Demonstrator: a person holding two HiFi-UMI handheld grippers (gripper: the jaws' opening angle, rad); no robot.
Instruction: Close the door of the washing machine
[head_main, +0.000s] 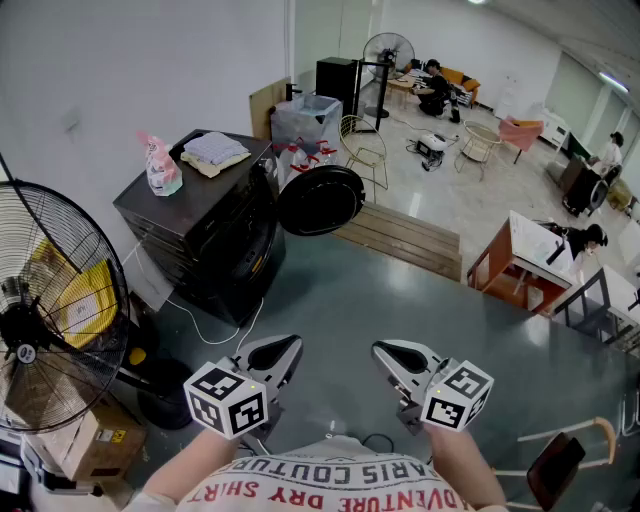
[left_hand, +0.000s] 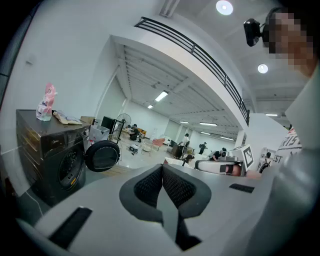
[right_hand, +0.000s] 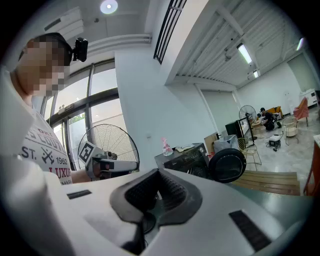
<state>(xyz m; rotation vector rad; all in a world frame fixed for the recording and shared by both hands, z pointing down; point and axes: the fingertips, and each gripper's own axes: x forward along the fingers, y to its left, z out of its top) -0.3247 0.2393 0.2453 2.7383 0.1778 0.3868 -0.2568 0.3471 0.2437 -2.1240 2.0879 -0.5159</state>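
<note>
Ahead, one washing machine, one door open

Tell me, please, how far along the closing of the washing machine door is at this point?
Done: nothing yet; the round black door of the dark grey front-loading washing machine hangs swung wide open. In hand: nothing; the left gripper and right gripper are both shut, empty, and well short of the machine. Left: approach, then push the door until it shuts.
</note>
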